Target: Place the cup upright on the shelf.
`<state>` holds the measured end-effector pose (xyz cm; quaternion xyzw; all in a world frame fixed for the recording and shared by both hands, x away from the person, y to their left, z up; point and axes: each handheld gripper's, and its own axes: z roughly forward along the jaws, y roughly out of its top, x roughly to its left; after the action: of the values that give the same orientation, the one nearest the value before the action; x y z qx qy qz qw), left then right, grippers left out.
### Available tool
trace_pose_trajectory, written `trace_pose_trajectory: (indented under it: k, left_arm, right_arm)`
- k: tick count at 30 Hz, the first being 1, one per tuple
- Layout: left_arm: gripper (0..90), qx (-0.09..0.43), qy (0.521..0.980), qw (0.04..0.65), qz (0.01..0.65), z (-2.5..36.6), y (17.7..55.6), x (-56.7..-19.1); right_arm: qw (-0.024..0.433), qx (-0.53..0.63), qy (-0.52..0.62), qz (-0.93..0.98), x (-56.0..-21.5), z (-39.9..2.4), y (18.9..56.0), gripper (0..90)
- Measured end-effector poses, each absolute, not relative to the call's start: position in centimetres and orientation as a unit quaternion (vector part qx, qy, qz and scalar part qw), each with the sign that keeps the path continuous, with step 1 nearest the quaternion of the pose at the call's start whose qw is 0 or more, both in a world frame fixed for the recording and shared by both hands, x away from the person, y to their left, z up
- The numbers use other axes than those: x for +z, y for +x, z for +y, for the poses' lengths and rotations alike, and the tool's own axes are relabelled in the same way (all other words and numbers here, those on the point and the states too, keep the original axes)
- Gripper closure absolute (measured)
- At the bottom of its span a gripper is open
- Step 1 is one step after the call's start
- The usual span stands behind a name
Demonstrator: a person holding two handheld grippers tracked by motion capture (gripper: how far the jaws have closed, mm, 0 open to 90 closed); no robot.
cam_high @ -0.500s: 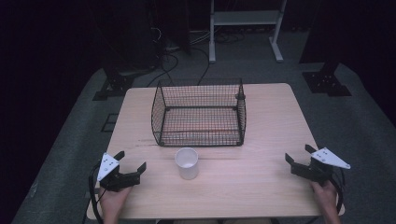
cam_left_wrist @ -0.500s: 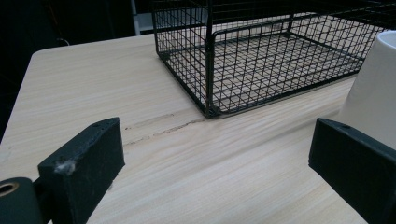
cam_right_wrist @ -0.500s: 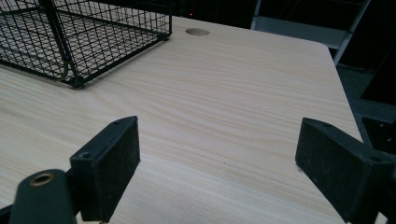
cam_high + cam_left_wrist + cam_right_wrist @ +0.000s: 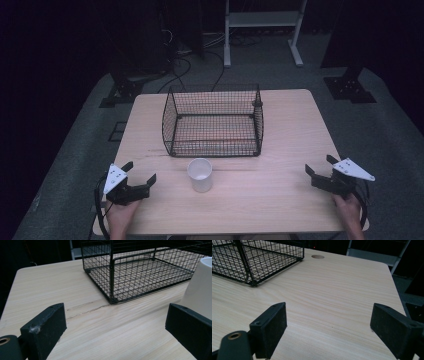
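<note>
A white paper cup (image 4: 200, 175) stands upright on the wooden table (image 4: 280, 145), just in front of a black wire basket (image 4: 214, 121). My left gripper (image 4: 139, 172) rests at the table's front left, open, with nothing between its jaws. In the left gripper view the cup (image 4: 198, 287) rises behind the right jaw and the basket (image 4: 140, 270) lies ahead. My right gripper (image 4: 320, 166) sits at the front right, open and empty. In the right gripper view the basket's corner (image 4: 257, 260) is at the upper left.
The basket holds nothing that I can see. A round cable hole (image 4: 317, 256) is in the tabletop near the far edge. Beyond the table are a white frame stand (image 4: 260, 30), cables on the grey floor and dark equipment stands (image 4: 350, 85).
</note>
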<state>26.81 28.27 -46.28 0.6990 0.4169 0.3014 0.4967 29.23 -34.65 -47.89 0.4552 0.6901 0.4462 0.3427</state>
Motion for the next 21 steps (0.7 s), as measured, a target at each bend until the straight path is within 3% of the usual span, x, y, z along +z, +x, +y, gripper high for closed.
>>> trace_pose_trajectory:
  k: [21]
  left_arm:
    - [2.5, 0.294, 0.718, 0.501, 0.383, 26.4, 26.7, -45.6]
  right_arm:
    - [0.344, 0.443, 0.453, 0.692, -47.9, -34.6, 29.3, 13.0]
